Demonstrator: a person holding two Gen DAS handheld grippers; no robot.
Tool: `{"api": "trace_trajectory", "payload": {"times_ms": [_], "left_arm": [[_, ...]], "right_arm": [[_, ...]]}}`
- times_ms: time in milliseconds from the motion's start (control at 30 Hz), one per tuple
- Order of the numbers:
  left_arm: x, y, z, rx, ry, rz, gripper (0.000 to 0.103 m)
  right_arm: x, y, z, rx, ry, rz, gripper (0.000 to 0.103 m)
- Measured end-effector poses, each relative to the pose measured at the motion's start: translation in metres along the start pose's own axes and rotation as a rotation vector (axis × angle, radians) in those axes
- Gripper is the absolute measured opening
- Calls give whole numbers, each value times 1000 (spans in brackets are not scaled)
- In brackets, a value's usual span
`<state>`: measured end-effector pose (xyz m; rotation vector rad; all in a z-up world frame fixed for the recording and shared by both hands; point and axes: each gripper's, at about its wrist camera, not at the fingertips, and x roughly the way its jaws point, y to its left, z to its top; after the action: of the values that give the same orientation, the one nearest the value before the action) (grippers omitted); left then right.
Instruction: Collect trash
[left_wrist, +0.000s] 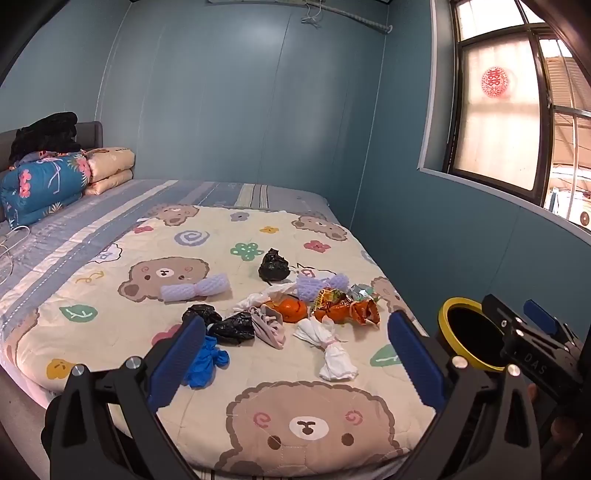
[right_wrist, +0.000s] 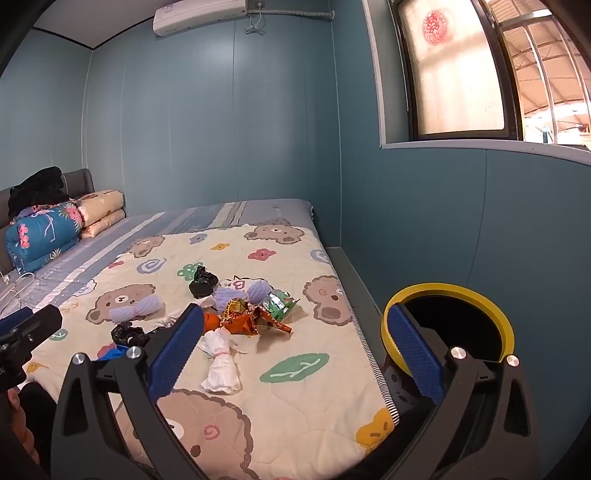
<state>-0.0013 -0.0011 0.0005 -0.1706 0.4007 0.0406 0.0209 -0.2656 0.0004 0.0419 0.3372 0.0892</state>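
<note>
Both tongs, left gripper (left_wrist: 295, 363) and right gripper (right_wrist: 295, 352), spread wide and empty, trash pile (left_wrist: 295, 314) just beyond them.

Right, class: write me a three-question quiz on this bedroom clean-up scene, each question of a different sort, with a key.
1. True or false: the left gripper is holding a piece of trash.
2. What colour is the rim of the bin beside the bed?
A) red B) yellow C) white
3. Fill in: the crumpled blue ____ lies nearest the left gripper's left finger.

Key
1. False: both the left gripper and the right gripper are open and hold nothing.
2. B
3. glove
</note>
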Motion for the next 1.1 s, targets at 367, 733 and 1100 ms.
{"api": "trace_trajectory", "payload": {"times_ms": [367,733,1100], "left_arm": [[-3,-1,11,5,5,11,96],[-4,-3,8,8,0,10,96],[-5,-4,8,7,0,12,96]], "right_arm": [[2,0,2,-3,4,-3,95],[0,0,0,-2,0,1,95],[0,-2,2,-4,0,0,95]]}}
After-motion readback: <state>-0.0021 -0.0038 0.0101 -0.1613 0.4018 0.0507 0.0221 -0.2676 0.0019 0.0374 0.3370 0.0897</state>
